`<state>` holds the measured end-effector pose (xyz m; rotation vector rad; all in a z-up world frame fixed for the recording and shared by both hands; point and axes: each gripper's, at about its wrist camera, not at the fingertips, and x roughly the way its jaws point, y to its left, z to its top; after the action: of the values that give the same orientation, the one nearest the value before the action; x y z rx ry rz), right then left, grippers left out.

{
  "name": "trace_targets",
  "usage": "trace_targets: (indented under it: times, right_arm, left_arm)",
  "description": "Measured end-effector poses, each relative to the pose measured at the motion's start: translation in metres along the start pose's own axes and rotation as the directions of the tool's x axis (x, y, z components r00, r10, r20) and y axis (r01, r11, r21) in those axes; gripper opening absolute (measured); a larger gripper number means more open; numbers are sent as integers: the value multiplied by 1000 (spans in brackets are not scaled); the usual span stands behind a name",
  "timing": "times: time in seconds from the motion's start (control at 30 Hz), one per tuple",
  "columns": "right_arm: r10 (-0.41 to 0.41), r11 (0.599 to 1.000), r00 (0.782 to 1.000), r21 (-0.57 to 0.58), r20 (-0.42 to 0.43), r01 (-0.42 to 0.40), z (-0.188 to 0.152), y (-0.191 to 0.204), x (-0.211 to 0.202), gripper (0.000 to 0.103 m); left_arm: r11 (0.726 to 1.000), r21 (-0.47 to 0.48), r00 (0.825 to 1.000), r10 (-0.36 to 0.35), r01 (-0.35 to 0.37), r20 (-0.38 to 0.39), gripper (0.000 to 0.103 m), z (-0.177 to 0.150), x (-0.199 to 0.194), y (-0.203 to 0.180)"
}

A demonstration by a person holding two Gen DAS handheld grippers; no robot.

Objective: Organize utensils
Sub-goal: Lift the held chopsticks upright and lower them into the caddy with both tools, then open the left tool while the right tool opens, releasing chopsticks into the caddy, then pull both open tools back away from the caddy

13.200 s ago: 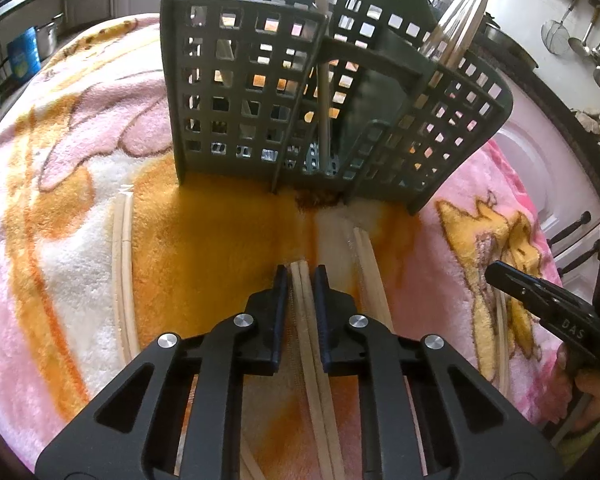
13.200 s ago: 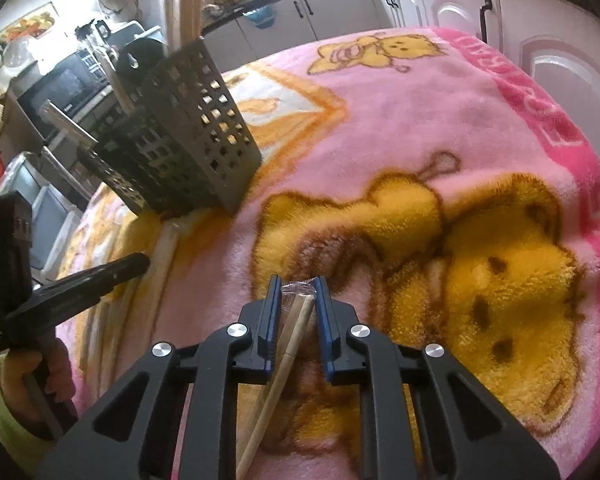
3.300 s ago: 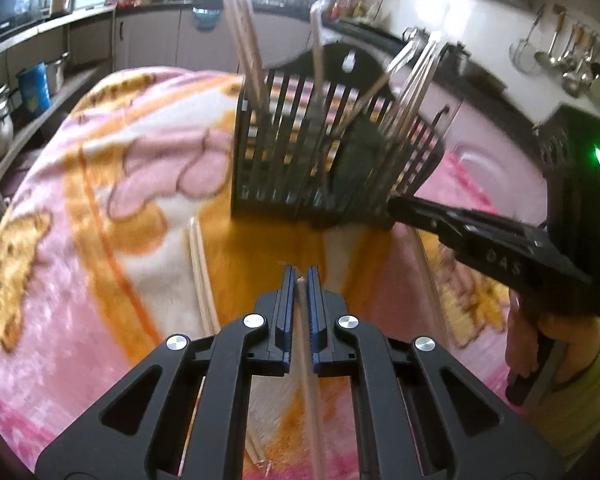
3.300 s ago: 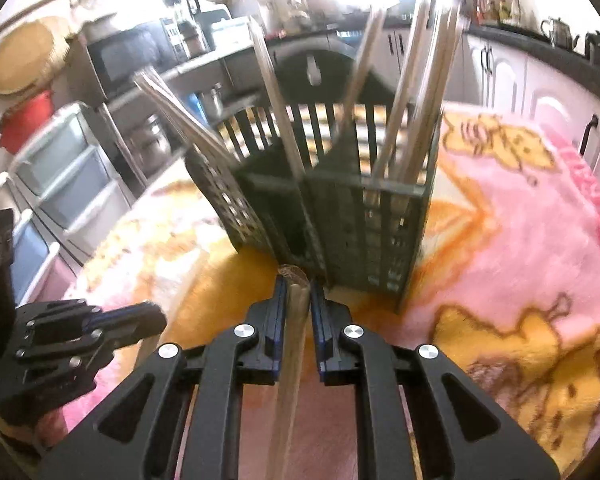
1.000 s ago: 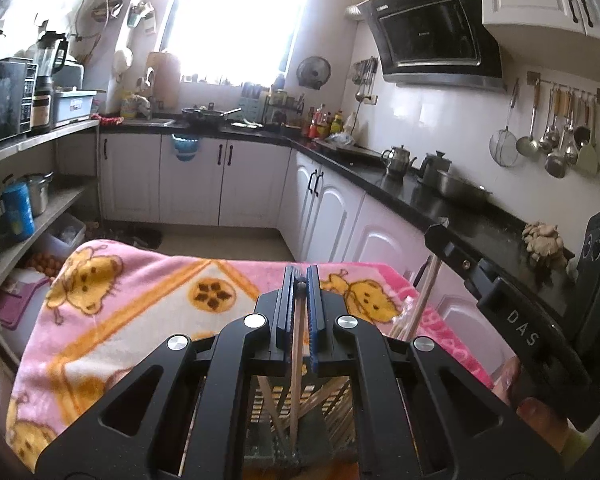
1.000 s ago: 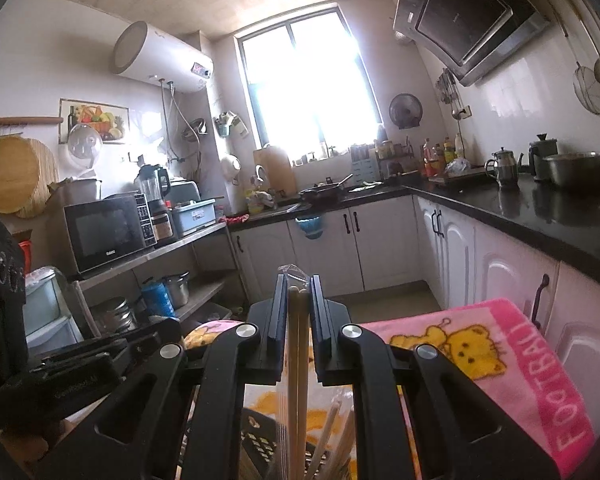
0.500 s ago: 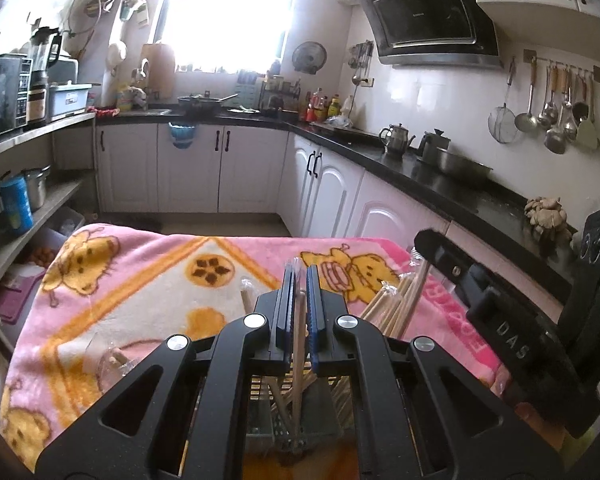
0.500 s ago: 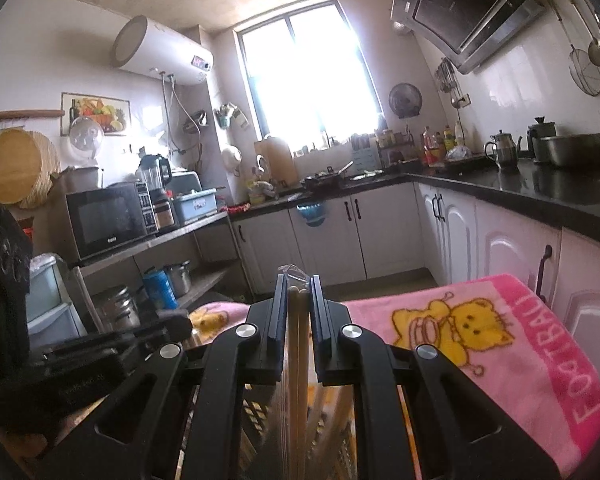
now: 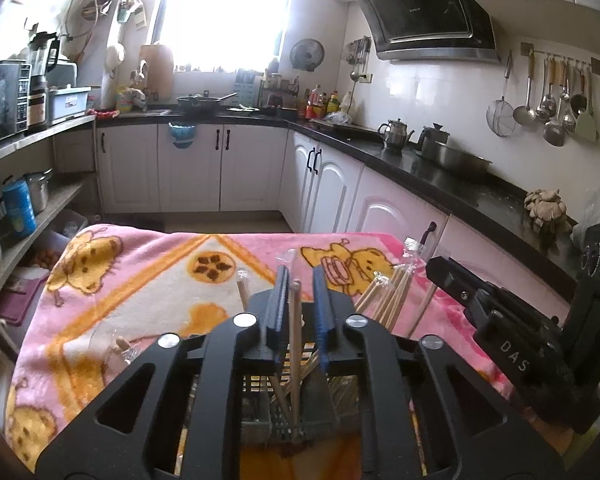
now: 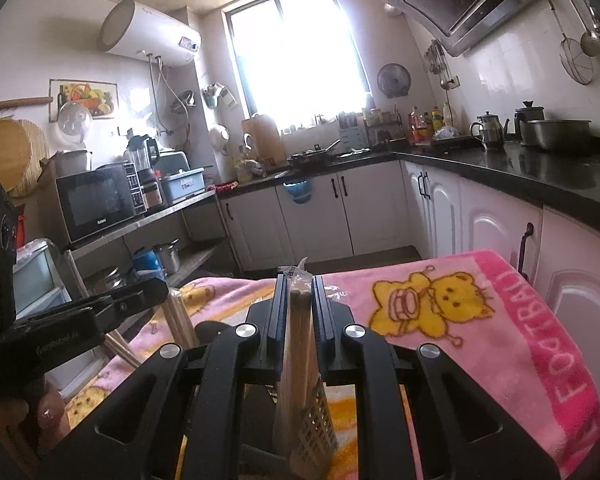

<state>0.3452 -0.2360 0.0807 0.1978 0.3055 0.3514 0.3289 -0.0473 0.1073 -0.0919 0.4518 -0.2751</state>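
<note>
Left gripper (image 9: pixel 299 292): fingers opening, loose chopstick (image 9: pixel 295 344) between, over caddy (image 9: pixel 288 420). Right gripper (image 10: pixel 300 300): fingers clamped on wrapped chopsticks (image 10: pixel 299 344).

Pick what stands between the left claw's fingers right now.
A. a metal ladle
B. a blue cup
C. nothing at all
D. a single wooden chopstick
D: a single wooden chopstick stands upright between the opening jaws of the left claw, its lower end down in the dark slotted basket.

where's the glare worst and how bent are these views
Both wrist views: the window is blown out white, washing nearby walls. Fisheye bends the counter and cabinets, with dark corners. Right wrist view: the chopsticks up close look soft.
</note>
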Motion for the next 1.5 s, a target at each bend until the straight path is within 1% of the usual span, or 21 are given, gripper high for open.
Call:
trace_targets:
  times: [0.1,0.13,0.17,0.27,0.3,0.37,0.5,0.7,0.77,0.9,0.97,1.03,1.13,1.2,1.27,1.37,1.5]
  right_arm:
    - [1,1000,1000,-6,-19,-2,0,1,-3,13]
    - [1,1000,1000,-10,-26,-1,0,1,-3,14]
    - [1,1000,1000,-12,-29,-1,0,0,-4,15]
    - [6,1000,999,-17,-49,-6,1,2,-8,19]
    - [7,1000,999,-19,-54,-8,0,3,-10,20]
    - [9,1000,998,-25,-63,-11,0,5,-14,27]
    - [12,999,997,-36,-71,-15,0,8,-22,30]
    - [14,999,996,-46,-83,-18,-2,14,-36,37]
    - [12,998,996,-53,-84,-16,-2,15,-41,42]
    - [8,997,997,-73,-81,-14,-5,20,-53,47]
    - [2,997,997,-83,-77,-9,-7,23,-60,54]
    - [-1,996,997,-92,-77,-7,-9,26,-66,58]
    - [-12,993,998,-116,-68,5,-14,30,-76,66]
    - [-18,992,998,-127,-60,11,-18,33,-84,72]
    - [-21,991,998,-130,-51,14,-21,34,-92,82]
    - [-28,990,999,-137,-42,22,-26,38,-103,88]
    - [-32,988,999,-155,-38,26,-33,46,-117,94]
  left_arm:
    - [1000,-3,1000,7,-7,-10,9,-2,-1,3]
    - [1000,-5,1000,8,-8,-14,11,-2,-2,3]
    - [1000,-6,1000,6,-6,-16,17,-2,-3,2]
    - [1000,1,1000,5,-5,-17,27,-2,-8,2]
    - [1000,0,1000,5,-5,-19,27,-1,-10,3]
    - [1000,-4,1000,3,-3,-24,31,-1,-14,4]
    - [1000,-4,1000,11,-11,-28,34,-3,-21,5]
    - [1000,-16,1000,9,-9,-29,47,-7,-37,7]
    - [1000,-18,1000,7,-7,-29,53,-9,-41,6]
    - [1000,-20,1000,11,-11,-19,60,-14,-54,5]
    - [1000,-25,1000,10,-10,-17,69,-18,-60,6]
    - [999,-29,1000,12,-13,-17,75,-23,-67,6]
    - [999,-31,1000,17,-18,-15,81,-30,-76,7]
    - [999,-29,1000,22,-22,-12,86,-34,-82,7]
    - [999,-31,1000,23,-23,-13,90,-39,-88,9]
    - [999,-31,1000,27,-28,-15,92,-47,-98,10]
    - [999,-33,999,34,-35,-19,92,-59,-110,12]
